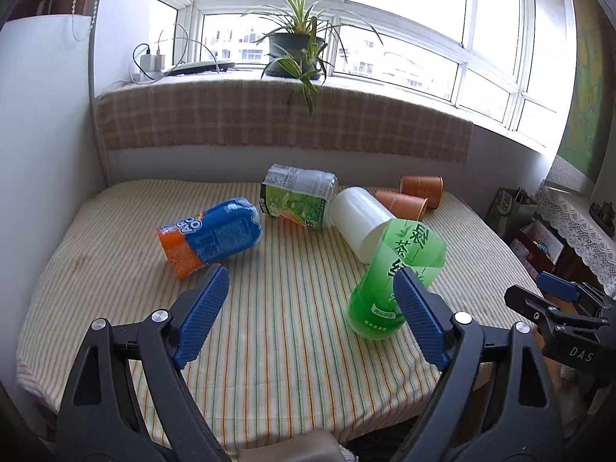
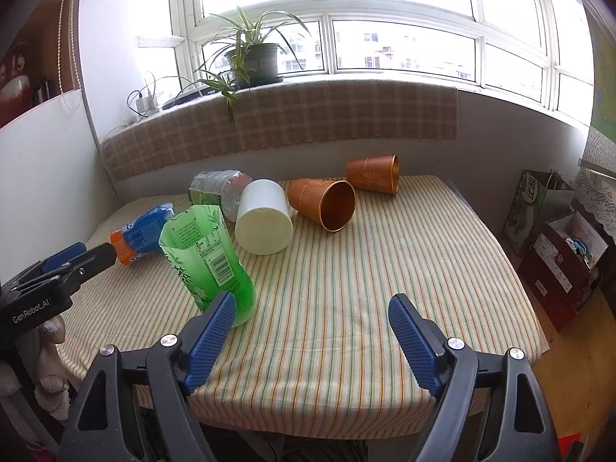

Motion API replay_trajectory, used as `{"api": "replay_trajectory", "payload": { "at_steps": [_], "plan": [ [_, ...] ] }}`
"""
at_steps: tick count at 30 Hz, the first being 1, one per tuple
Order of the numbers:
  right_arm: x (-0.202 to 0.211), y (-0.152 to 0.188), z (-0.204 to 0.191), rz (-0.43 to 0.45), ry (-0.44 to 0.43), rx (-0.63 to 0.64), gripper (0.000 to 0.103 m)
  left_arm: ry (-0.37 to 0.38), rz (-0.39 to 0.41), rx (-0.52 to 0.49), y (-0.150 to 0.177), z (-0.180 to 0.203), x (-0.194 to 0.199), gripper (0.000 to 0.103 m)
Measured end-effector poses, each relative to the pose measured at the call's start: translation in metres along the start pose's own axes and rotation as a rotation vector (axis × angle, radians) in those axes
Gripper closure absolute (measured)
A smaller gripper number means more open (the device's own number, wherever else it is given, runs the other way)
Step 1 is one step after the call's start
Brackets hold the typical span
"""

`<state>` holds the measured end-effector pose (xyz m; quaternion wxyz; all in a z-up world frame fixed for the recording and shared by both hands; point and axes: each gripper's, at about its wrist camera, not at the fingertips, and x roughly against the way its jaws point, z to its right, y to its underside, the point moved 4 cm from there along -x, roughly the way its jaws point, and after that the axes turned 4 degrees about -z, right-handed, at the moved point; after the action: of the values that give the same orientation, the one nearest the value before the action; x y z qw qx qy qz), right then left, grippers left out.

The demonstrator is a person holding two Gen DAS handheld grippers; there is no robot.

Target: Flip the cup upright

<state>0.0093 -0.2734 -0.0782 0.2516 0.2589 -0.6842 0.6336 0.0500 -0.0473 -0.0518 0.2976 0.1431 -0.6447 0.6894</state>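
Both hand-held grippers, left [image 1: 312, 308] and right [image 2: 312, 323], are spread wide, holding nothing. The green cup [image 2: 208, 258] stands tilted near the bench's [image 2: 346, 308] front edge, its base partly hidden behind blue fingers [image 2: 211, 335].

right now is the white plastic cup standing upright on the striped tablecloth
No, the white plastic cup lies on its side on the striped tablecloth, open mouth facing the camera.

Striped cream tablecloth [image 2: 346, 288], green cup [image 2: 208, 258], white cup [image 2: 265, 219], two copper-orange cups [image 2: 323, 204], blue-and-orange cup [image 1: 210, 236], tan plaid sill cover [image 2: 308, 115].
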Motion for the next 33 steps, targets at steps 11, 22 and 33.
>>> {"api": "replay_trajectory", "payload": {
  "at_steps": [11, 22, 33],
  "plan": [
    [0.012, -0.011, -0.004, 0.077, 0.002, -0.008, 0.012, -0.061, 0.156, -0.035, -0.012, 0.010, 0.046, 0.002],
    [0.022, -0.009, -0.010, 0.141, 0.040, 0.003, 0.000, -0.113, 0.157, -0.054, -0.006, 0.015, 0.060, 0.000],
    [0.030, -0.011, -0.015, 0.189, 0.093, 0.034, 0.000, -0.111, 0.154, -0.049, -0.004, 0.016, 0.062, 0.000]
  ]
}}
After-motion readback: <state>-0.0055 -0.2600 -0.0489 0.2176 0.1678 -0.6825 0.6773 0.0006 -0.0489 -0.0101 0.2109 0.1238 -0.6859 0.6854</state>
